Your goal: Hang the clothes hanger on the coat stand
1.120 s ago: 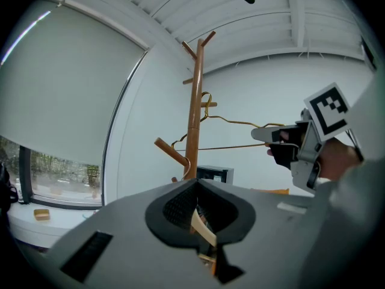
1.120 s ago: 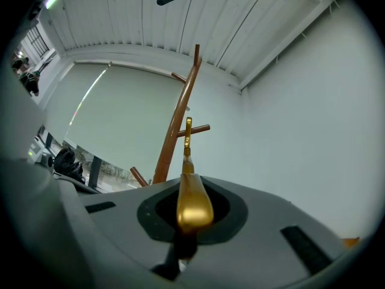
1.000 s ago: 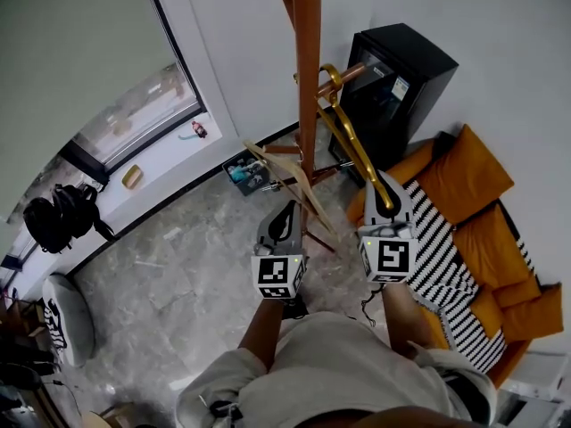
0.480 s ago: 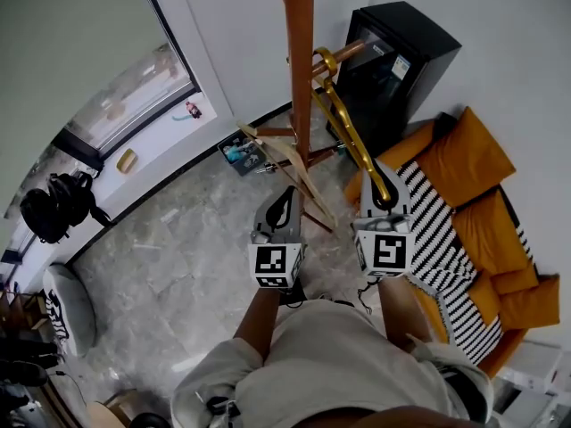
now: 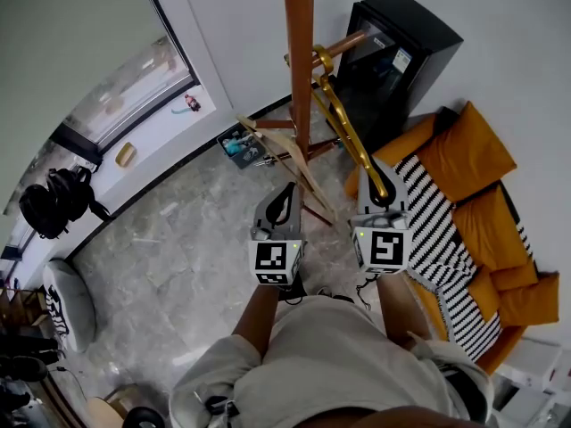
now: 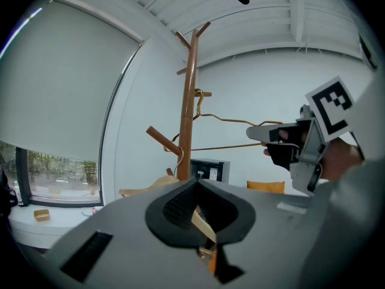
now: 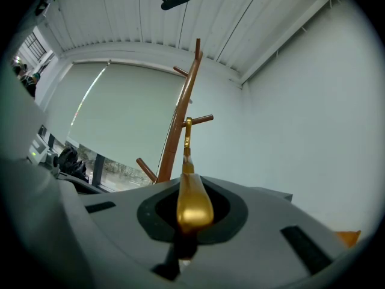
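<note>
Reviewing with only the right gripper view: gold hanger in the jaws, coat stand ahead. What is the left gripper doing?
Observer: The left gripper is shut on a pale wooden hanger.
Operator: And the hook, is it on a peg?
Observer: Head view shows the gold hanger with its hook around a peg of the coat stand; whether it bears weight, I cannot tell.
Operator: What lies below?
Observer: An orange sofa with a striped cover, under the right gripper.
</note>
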The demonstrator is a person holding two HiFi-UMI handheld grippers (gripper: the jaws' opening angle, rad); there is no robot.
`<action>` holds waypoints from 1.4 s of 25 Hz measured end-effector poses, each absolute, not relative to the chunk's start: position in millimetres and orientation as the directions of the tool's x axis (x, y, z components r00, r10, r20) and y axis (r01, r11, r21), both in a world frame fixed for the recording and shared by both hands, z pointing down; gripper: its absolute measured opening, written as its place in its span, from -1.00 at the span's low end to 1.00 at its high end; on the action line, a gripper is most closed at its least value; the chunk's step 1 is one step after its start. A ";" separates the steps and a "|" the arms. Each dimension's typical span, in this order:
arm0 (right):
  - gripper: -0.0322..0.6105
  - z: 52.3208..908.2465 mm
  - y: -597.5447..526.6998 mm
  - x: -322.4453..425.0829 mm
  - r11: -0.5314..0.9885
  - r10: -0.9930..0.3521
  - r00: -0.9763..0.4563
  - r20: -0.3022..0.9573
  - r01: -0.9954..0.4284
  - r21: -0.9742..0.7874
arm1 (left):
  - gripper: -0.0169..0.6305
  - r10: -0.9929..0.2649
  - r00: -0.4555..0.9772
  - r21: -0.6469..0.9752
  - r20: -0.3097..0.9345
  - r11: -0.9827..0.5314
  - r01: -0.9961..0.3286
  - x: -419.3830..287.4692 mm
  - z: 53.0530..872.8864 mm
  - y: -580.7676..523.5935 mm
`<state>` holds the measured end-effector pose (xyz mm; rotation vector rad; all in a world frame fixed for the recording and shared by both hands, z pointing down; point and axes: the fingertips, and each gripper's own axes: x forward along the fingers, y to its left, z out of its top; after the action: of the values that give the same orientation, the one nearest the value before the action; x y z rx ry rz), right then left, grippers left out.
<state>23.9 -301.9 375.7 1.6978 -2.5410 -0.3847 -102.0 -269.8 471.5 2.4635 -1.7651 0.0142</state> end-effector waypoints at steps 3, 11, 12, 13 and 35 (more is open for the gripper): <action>-0.89 375.5 -301.6 24.1 0.362 -0.917 -0.391 -0.082 -0.901 0.241 | -0.92 -0.943 0.325 0.083 0.075 -0.319 -0.944 -100.5 470.6 -268.8; -0.89 376.6 -302.3 23.7 0.364 -0.915 -0.393 -0.089 -0.901 0.235 | -0.92 -0.941 0.329 0.082 0.080 -0.323 -0.943 -99.8 472.1 -268.2; -0.89 377.4 -302.1 23.9 0.364 -0.916 -0.391 -0.085 -0.902 0.231 | -0.92 -0.941 0.329 0.081 0.081 -0.323 -0.943 -99.8 471.8 -268.1; -0.89 378.0 -301.8 23.9 0.364 -0.917 -0.390 -0.081 -0.903 0.229 | -0.92 -0.941 0.329 0.080 0.080 -0.323 -0.943 -99.9 471.5 -267.9; -0.89 385.5 -287.1 17.4 0.401 -0.907 -0.420 -0.046 -0.890 0.216 | -0.92 -0.938 0.338 0.088 0.074 -0.332 -0.939 -98.5 466.9 -255.8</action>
<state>17.4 -287.1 385.5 1.6469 -2.5630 -0.3181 -98.5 -255.8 466.9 2.4742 -1.7444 0.0148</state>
